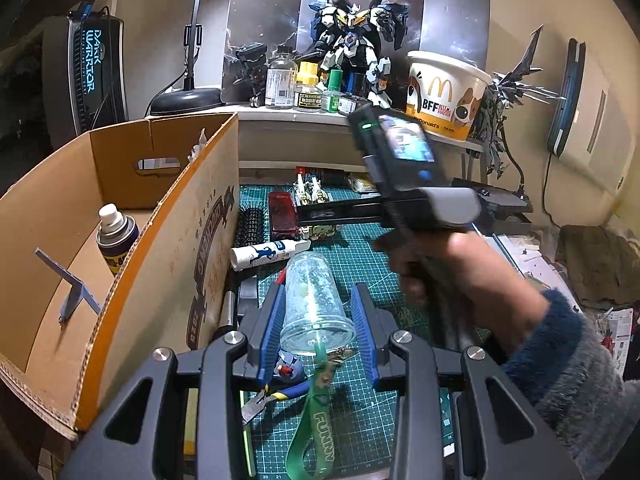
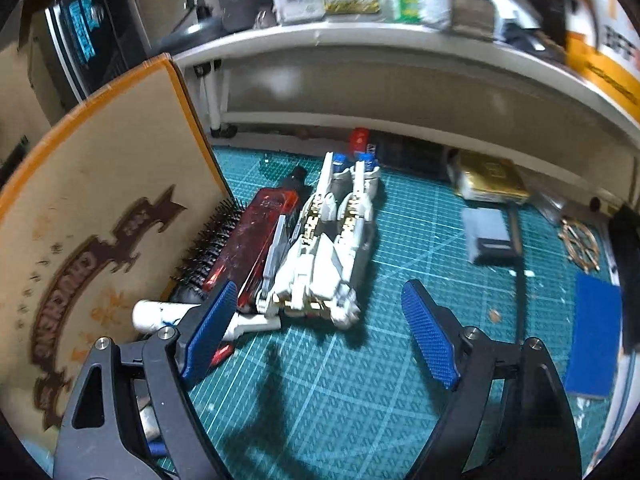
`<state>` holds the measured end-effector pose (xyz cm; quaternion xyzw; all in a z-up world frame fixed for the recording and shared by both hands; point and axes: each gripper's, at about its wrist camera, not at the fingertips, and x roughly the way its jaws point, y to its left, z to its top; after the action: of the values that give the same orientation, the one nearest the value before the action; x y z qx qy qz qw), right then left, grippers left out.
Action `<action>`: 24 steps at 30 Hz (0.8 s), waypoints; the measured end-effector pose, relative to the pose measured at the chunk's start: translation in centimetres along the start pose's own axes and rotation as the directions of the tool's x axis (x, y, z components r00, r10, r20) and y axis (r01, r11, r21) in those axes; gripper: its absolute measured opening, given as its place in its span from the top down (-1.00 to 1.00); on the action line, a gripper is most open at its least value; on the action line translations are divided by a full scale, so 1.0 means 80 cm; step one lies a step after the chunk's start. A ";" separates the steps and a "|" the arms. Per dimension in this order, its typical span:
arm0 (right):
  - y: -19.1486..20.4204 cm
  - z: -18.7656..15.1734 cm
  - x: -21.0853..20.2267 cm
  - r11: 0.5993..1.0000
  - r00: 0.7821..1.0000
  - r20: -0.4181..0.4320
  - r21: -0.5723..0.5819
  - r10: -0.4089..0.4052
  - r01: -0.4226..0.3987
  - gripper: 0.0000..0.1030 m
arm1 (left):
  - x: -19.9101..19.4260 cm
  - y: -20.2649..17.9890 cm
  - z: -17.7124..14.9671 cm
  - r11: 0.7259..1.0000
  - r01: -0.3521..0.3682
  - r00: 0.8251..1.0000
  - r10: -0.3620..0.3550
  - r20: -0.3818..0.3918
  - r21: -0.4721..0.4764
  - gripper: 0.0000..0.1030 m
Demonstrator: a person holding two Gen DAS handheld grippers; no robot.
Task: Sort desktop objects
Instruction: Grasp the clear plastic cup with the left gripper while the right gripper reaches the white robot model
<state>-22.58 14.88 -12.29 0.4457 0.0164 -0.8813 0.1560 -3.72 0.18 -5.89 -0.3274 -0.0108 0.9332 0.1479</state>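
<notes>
My left gripper (image 1: 318, 300) is shut on a clear plastic bottle (image 1: 314, 300) with a green strap (image 1: 316, 412), held above the green cutting mat (image 1: 360, 264). An open cardboard box (image 1: 120, 220) stands to the left and holds a spray can (image 1: 116, 236). My right gripper (image 2: 318, 320) is open and empty, low over the mat (image 2: 320, 400), just in front of a white model part (image 2: 328, 248). A red case (image 2: 256, 236), a black hairbrush (image 2: 208, 244) and a white tube (image 2: 168, 316) lie beside the box wall (image 2: 100, 240). The right gripper's body (image 1: 404, 172) shows in the left wrist view.
A white shelf (image 1: 288, 114) at the back carries bottles, a robot model (image 1: 352, 40) and a paper bucket (image 1: 444, 96). Pliers (image 1: 272, 396) lie under my left gripper. A gold box (image 2: 488, 178), a grey block (image 2: 490, 236) and a blue sheet (image 2: 594, 336) lie on the right.
</notes>
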 end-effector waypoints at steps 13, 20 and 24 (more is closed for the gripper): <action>-0.020 -0.003 0.021 0.999 0.999 -0.017 0.030 0.034 -0.033 -0.55 | -0.006 0.001 -0.005 1.000 -0.011 1.000 0.011 -0.005 0.000 0.34; -0.015 -0.001 0.030 0.999 0.999 -0.035 -0.016 0.032 -0.033 -0.50 | -0.005 0.004 -0.006 1.000 -0.009 1.000 0.008 -0.011 -0.022 0.34; -0.006 -0.001 0.037 0.998 0.999 -0.029 -0.034 0.046 -0.047 -0.26 | -0.006 0.004 -0.005 1.000 -0.020 1.000 0.020 -0.011 -0.024 0.34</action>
<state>-24.32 14.59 -14.70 0.4554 0.0238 -0.8708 0.1838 -3.15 -0.27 -5.95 -0.3342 -0.0179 0.9326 0.1348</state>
